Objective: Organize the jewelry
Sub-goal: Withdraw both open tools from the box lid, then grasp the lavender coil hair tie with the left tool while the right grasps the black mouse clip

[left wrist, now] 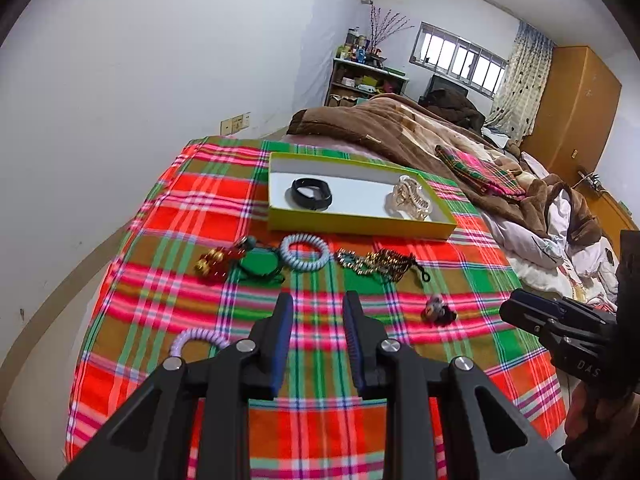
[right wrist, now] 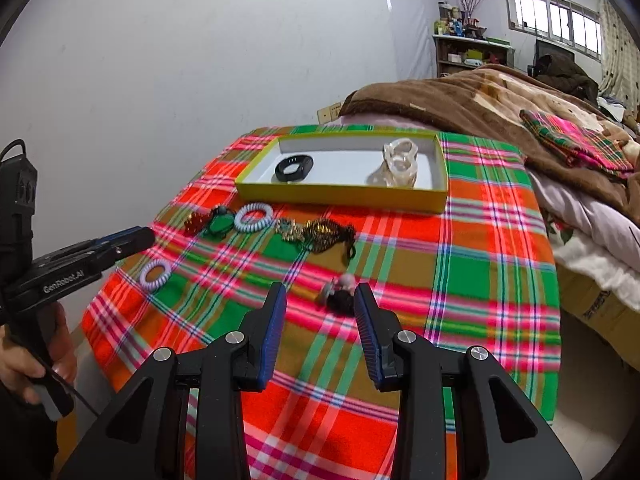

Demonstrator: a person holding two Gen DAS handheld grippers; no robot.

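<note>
1. Left claw (left wrist: 316,300), bottom centre of the left wrist view: jaws apart at a moderate gap, nothing between them, hovering over the plaid cloth (left wrist: 200,208).
2. Right claw (right wrist: 320,292), bottom centre of the right wrist view: jaws wide, empty; a small dark-and-pink hair accessory (right wrist: 340,296) lies on the cloth just beyond the tips, near the right finger.
3. Yellow-green box (left wrist: 360,226), upper middle of both views: white inside, holds a black band (left wrist: 311,194) at its left and a cream hair claw clip (left wrist: 410,198) at its right.
4. Row on the cloth just in front of the box, left to right: red-gold piece (left wrist: 210,264), green pendant (left wrist: 258,264), pale blue coil hair tie (left wrist: 305,252), gold-brown chain jewelry (left wrist: 376,264).
5. Lilac coil hair tie (right wrist: 155,274), left of centre in the right wrist view, lying apart from the row; partly hidden behind the left claw's linkage in the left wrist view.
6. Brown blanket (right wrist: 480,100) on the bed, upper right.
7. Each claw shows at the other view's edge.
</note>
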